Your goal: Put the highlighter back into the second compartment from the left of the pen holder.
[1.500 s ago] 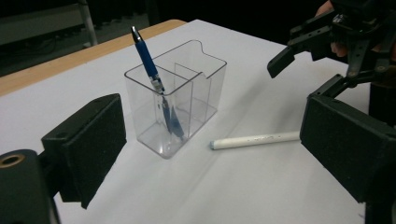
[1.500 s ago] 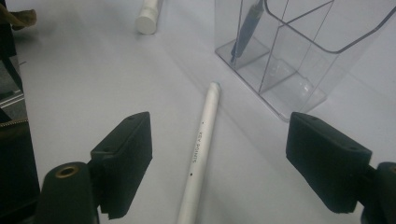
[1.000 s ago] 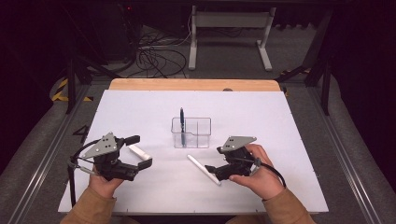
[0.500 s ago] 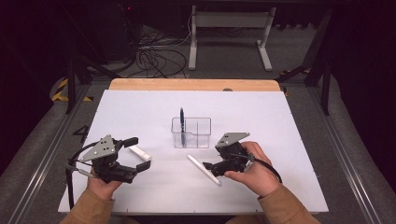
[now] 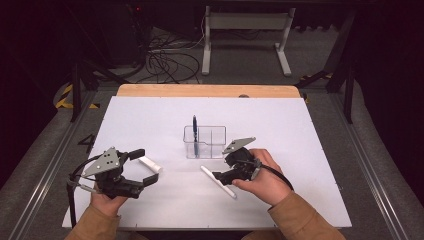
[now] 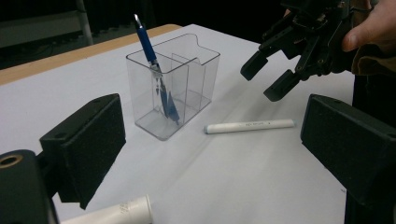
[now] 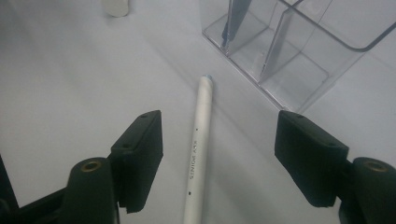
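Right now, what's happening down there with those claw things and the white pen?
Right gripper open, jaws just been closing, straddling white pen, not gripping. Left gripper open, idle. Pen flat beside clear holder. Nothing blocking.

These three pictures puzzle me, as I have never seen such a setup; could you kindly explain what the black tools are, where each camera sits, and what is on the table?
A person sits at a white table and holds a hand-held two-jaw gripper in each hand; there is no robot arm. The high view looks down from above the person's side. The other two come from cameras riding on the grippers, looking along their black jaws.

On the table stands a clear divided holder with a blue pen upright in one compartment. A white pen lies flat in front of it, and a second white tube lies near the left gripper.

The right gripper is over the white pen: the pen lies between its jaws, which have just been closing but do not yet touch it. The left gripper is open and holds nothing.
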